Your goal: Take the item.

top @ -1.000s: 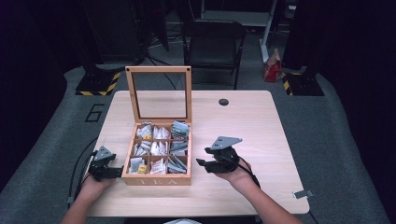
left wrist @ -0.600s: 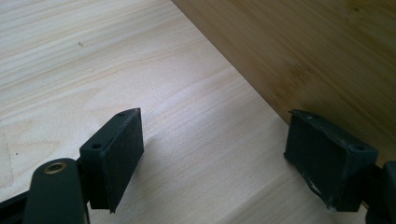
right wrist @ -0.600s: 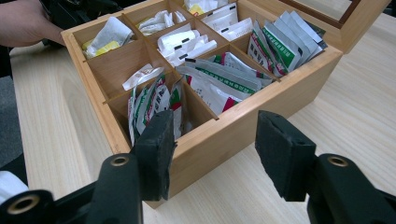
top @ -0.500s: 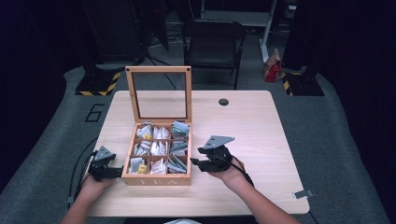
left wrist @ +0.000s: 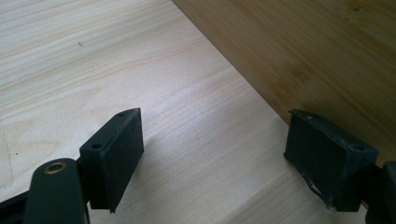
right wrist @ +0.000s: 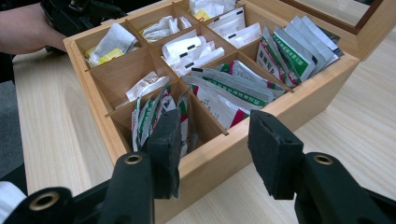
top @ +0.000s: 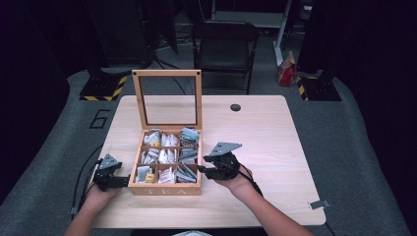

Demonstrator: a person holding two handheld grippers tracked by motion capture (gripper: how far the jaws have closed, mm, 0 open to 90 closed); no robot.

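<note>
A wooden tea box [top: 164, 189] stands on the table's near middle, its glass-paned lid [top: 167, 73] upright at the back. Several compartments hold tea bags [top: 167, 156]. My left gripper [top: 123, 181] rests low by the box's front left corner. In the left gripper view it [left wrist: 212, 135] is open over bare tabletop, with the box's side wall [left wrist: 299, 51] just beyond. My right gripper [top: 201, 168] is at the box's right side, open. In the right gripper view it [right wrist: 215, 135] hovers at the box wall [right wrist: 224, 158], near green-and-white packets [right wrist: 285, 51].
A pale wooden table [top: 275, 147] has free room to the right of the box and behind it. A round cable hole [top: 235, 107] lies at the back. A black chair [top: 225, 44] stands beyond the far edge. A small clip [top: 316, 204] sits near the front right corner.
My right gripper has moved left, up to the box's right wall. The left gripper and the box have stayed where they were.
</note>
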